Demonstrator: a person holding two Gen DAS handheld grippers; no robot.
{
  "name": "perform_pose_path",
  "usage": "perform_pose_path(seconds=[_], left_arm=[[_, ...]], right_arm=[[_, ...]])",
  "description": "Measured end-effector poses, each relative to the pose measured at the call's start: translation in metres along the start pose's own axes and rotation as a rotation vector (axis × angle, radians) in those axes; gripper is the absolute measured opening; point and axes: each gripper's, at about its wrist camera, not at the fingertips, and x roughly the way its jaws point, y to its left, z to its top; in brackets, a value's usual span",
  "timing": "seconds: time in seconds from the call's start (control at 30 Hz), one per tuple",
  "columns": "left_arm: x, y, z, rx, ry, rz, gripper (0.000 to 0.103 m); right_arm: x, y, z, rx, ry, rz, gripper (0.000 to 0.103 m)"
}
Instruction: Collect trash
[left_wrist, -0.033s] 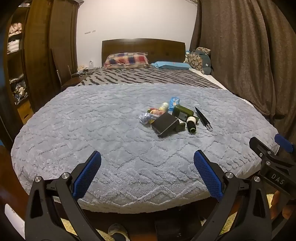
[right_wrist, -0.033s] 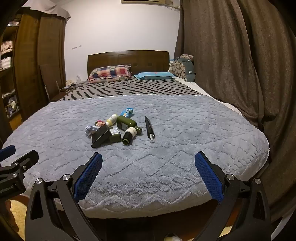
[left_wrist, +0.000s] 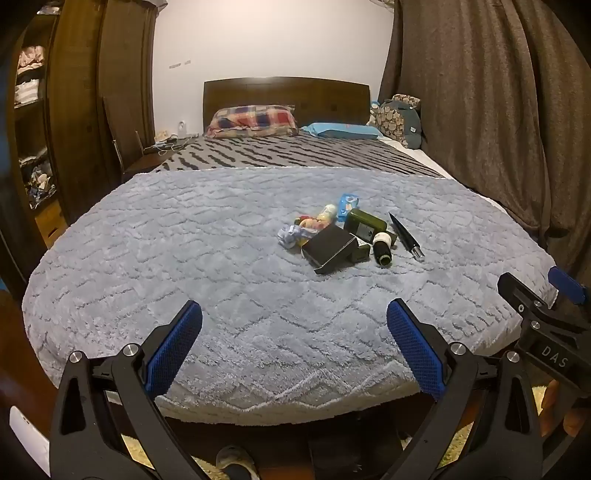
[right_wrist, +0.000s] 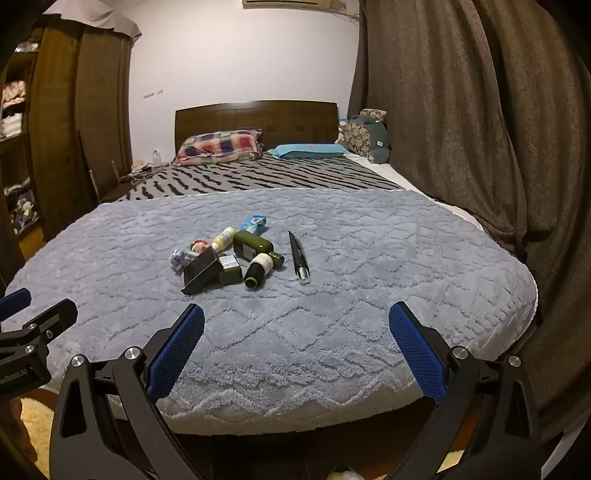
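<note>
Nothing moved since earlier frame. Left hand-held gripper (left_wrist: 294, 330) and right hand-held gripper (right_wrist: 296, 332) wide open, empty, above fluffy grey blanket (left_wrist: 184, 258); glossy bottles (right_wrist: 255, 242), slim pen (right_wrist: 298, 254) clustered.

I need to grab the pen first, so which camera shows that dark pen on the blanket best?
The right wrist view: the pen lies nearer the centre, apart from the pile. The left wrist view shows it whole too, further right.

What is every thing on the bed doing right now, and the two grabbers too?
left gripper: open, empty
right gripper: open, empty
black box: tilted against the pile
big green bottle: lying down
small dark bottle: lying down
pen: lying apart
crumpled wrapper: scrunched
</note>
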Motion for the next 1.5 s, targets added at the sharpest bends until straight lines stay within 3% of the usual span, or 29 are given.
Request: perform_pose_path(seconds=[1.5], left_arm=[[-0.004,0.004,0.010,-0.006,-0.003,-0.025,0.095]], right_arm=[[-0.004,-0.002,0.004,0.015,-0.021,0.004,0.100]])
